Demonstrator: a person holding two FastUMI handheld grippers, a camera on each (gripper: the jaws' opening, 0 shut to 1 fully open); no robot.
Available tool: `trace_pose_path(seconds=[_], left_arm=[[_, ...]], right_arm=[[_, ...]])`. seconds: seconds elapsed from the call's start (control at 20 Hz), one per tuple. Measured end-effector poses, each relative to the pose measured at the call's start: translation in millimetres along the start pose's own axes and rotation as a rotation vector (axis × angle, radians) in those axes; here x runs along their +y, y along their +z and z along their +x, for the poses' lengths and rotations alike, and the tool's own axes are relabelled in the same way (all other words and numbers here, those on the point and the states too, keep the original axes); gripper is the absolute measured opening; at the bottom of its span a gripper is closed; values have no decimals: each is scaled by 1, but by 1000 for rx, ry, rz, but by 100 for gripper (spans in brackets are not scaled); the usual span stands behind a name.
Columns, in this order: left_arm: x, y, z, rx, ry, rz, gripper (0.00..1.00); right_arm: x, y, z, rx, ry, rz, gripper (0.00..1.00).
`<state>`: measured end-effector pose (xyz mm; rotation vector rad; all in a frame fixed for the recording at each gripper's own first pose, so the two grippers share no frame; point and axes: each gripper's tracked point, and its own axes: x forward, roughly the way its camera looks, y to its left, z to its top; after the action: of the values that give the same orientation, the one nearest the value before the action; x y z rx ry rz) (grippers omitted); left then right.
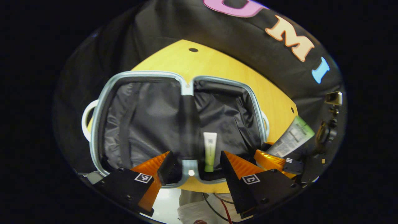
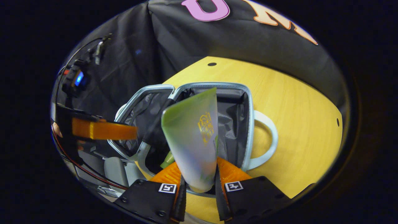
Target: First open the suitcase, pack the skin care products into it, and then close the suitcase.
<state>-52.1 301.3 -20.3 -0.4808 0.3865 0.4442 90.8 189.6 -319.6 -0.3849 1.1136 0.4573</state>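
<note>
Suitcase [image 1: 183, 90]: open on table [image 1: 217, 62] | packed: one green-capped tube [image 1: 210, 151] | right gripper [image 2: 200, 183]: clamped on frosted green tube [image 2: 194, 140], above case | left gripper [image 1: 199, 168]: jaws apart, empty | outstanding: place tube, close.

Left gripper [image 1: 196, 166] wide apart, empty; right gripper [image 2: 199, 183] clamped, both fingers pressing.
</note>
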Motion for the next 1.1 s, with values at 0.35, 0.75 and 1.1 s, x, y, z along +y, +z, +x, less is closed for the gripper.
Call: trace_pose_path(seconds=[0.35, 0.75, 1.1], left_arm=[[133, 26, -39, -84, 168, -184, 89], [241, 35, -42, -121, 315, -267, 89], [273, 33, -11, -118, 309, -325, 85]], right_arm=[[-10, -28, 38, 147, -67, 25, 42], [-8, -32, 28, 147, -68, 72, 46], [-24, 20, -32, -117, -48, 162, 94]])
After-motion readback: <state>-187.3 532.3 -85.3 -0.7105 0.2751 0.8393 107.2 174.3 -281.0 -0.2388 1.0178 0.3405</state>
